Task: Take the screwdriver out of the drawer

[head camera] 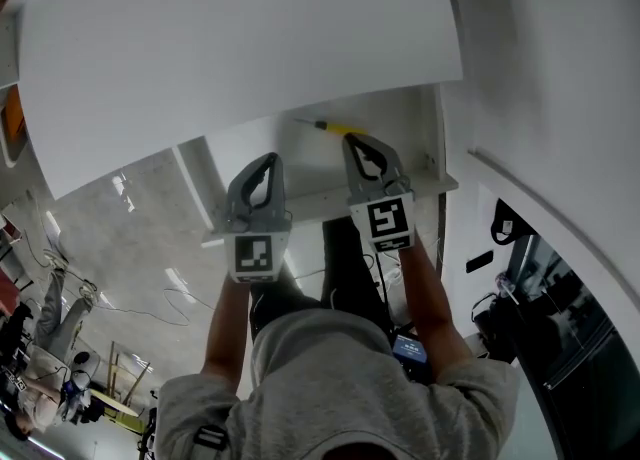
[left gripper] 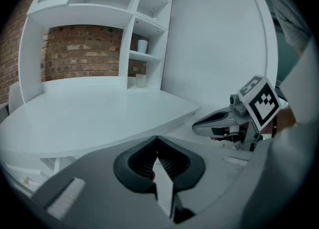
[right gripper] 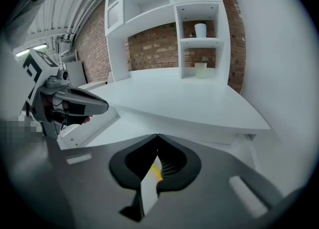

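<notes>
Both jaws pressed together over the open drawer, screwdriver still inside

From the head view we see the screwdriver point(head camera: 335, 128) lying on the floor of the open drawer point(head camera: 330, 198) under the white counter point(head camera: 230, 48); the right gripper point(head camera: 352, 140) has its tip just beside the yellow handle, and the left gripper point(head camera: 266, 163) hangs over the drawer's left part, apart from the tool. In the left gripper view we find the left gripper point(left gripper: 157, 141) with its jaws closed tip to tip and nothing between them, the right gripper point(left gripper: 199, 123) off to its side, the counter point(left gripper: 89, 118) beyond. In the right gripper view the right gripper point(right gripper: 157, 138) also has its jaws met at the tips; a strip of the screwdriver point(right gripper: 156, 172) shows yellow through the slit below them, and we cannot tell whether they touch it. The left gripper point(right gripper: 104, 106) shows above the drawer point(right gripper: 84, 123).
</notes>
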{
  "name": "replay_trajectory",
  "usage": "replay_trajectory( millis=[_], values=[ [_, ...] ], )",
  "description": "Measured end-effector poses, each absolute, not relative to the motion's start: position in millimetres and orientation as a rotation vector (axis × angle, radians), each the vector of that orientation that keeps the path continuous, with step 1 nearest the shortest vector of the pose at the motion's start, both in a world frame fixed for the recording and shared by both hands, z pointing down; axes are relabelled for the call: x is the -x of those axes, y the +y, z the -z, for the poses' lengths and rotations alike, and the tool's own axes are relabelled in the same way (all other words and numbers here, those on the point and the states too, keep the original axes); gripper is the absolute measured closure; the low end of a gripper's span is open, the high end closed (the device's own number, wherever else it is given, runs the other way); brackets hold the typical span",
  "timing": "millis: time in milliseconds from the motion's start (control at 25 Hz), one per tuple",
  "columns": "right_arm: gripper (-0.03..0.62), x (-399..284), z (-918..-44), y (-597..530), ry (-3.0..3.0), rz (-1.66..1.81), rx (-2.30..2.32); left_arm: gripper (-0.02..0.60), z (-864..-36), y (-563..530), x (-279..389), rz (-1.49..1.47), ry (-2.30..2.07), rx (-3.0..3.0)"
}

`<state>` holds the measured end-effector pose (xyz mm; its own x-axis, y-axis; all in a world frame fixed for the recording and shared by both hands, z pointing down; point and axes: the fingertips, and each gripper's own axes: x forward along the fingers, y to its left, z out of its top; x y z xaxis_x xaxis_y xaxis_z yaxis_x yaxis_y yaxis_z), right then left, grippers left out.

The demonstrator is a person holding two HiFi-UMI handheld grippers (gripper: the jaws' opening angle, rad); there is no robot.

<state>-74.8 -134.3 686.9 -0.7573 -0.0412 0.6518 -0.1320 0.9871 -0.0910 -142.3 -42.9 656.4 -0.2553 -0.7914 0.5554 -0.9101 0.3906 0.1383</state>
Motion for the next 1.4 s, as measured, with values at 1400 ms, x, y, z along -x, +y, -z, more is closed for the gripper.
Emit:
replay_trajectory(
  millis=[1400],
  values=[
    [0.416,68,-805,-109,-2.004,0.144,0.293,0.569,-695,-23,132,-0.249,-2.090,-1.349]
  ],
)
